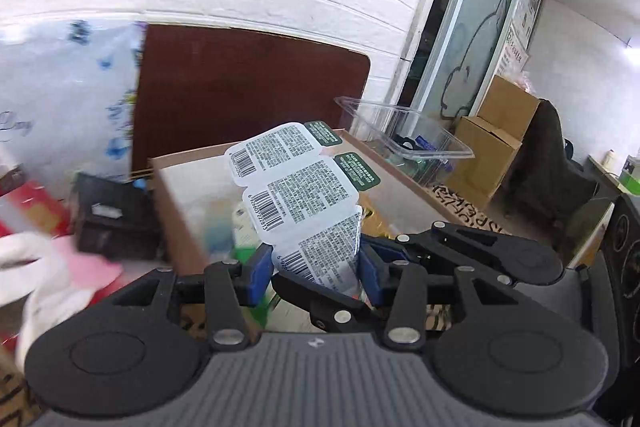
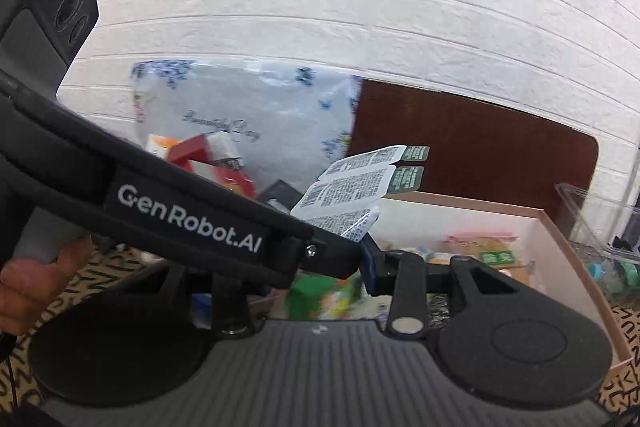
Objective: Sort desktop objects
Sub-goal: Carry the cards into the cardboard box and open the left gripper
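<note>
Jaws of the left gripper point(image 1: 316, 263) are pinching the bottom of a sachet strip point(image 1: 296, 183), lifting it upright over the cardboard box point(image 1: 168, 223). Whether the right gripper point(image 2: 320, 269) is gripping anything, I cannot tell, as the left one is crossing before it. A clear tub point(image 1: 404, 135) is sitting beyond the box's right edge.

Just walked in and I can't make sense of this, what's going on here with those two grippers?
A person is sorting desk clutter with two handheld grippers. The left gripper is shut on a strip of sealed packets with barcodes, held up above an open cardboard box that already has items in it. The right gripper sits right beside it; whether it grips anything can't be told. A clear plastic tub stands past the box, to the right.
</note>
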{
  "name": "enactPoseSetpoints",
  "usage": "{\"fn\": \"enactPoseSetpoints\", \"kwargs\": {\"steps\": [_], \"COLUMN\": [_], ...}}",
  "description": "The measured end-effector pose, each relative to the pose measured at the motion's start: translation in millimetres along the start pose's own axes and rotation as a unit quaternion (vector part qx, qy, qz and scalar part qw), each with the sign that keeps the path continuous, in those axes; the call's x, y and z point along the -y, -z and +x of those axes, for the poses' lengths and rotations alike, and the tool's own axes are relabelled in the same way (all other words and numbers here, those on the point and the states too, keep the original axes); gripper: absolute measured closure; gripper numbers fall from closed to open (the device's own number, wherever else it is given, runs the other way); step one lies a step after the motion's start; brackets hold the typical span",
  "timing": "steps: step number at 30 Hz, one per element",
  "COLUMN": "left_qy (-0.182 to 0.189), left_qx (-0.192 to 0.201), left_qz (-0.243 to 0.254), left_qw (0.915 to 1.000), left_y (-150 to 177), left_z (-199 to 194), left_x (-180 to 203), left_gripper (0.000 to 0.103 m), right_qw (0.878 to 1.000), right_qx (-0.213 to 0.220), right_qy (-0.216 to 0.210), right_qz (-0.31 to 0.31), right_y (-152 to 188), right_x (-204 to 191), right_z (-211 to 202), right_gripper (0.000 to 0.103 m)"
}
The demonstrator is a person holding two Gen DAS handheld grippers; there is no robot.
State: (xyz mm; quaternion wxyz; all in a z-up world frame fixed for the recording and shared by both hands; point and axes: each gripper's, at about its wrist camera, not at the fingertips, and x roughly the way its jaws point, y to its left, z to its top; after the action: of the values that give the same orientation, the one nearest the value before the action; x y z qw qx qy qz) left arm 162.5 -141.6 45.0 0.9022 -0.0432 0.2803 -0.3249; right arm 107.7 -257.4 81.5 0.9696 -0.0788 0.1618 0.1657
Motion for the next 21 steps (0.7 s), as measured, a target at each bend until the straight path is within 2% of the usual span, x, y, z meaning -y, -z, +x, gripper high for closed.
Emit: {"fn": "enactPoseSetpoints", "kwargs": {"steps": [5, 6, 7, 8, 10, 11, 13, 21], "left_qy": [0.006, 0.002, -0.006, -0.018, -0.053, -0.054, -0.051, -0.048], "left_qx": [-0.005, -0.007, -0.007, -0.009, -0.013, -0.012, -0.012, -0.008], "left_qz": [0.004, 0.003, 0.003, 0.005, 0.004, 0.005, 0.001, 0.013], "left_qw": [1.0000, 1.0000, 1.0000, 0.9998, 0.9985, 0.9984, 0.9986, 0.9987], "left_y": [-7.1, -7.0, -5.3, -3.7, 1.6, 4.3, 8.9, 16.1], "left_z": [40.2, 47.1, 52.0, 55.5, 58.1, 57.6, 55.0, 42.7], "left_x": [-3.2, -4.1, -5.8, -6.8, -8.7, -10.7, -14.6, -6.5], "left_gripper": [0.052, 0.051, 0.042, 0.023, 0.009, 0.008, 0.008, 0.006], "right_qw": [1.000, 1.000, 0.999, 0.999, 0.997, 0.997, 0.996, 0.995], "right_qx": [-0.017, -0.024, -0.034, -0.050, -0.076, -0.079, -0.078, -0.082], "right_qy": [0.013, 0.010, 0.005, 0.002, 0.009, 0.015, 0.030, 0.054], "right_qz": [0.005, 0.010, 0.015, 0.017, 0.008, -0.001, -0.018, 0.007], "right_y": [1.3, 5.2, 6.8, 8.4, 12.9, 15.6, 20.2, 23.1], "right_x": [27.8, 32.1, 35.8, 36.2, 34.3, 31.8, 26.4, 21.0], "right_z": [27.8, 29.7, 36.4, 41.8, 48.6, 49.1, 48.3, 37.3], "right_gripper": [0.062, 0.058, 0.053, 0.039, 0.025, 0.015, 0.009, 0.005]}}
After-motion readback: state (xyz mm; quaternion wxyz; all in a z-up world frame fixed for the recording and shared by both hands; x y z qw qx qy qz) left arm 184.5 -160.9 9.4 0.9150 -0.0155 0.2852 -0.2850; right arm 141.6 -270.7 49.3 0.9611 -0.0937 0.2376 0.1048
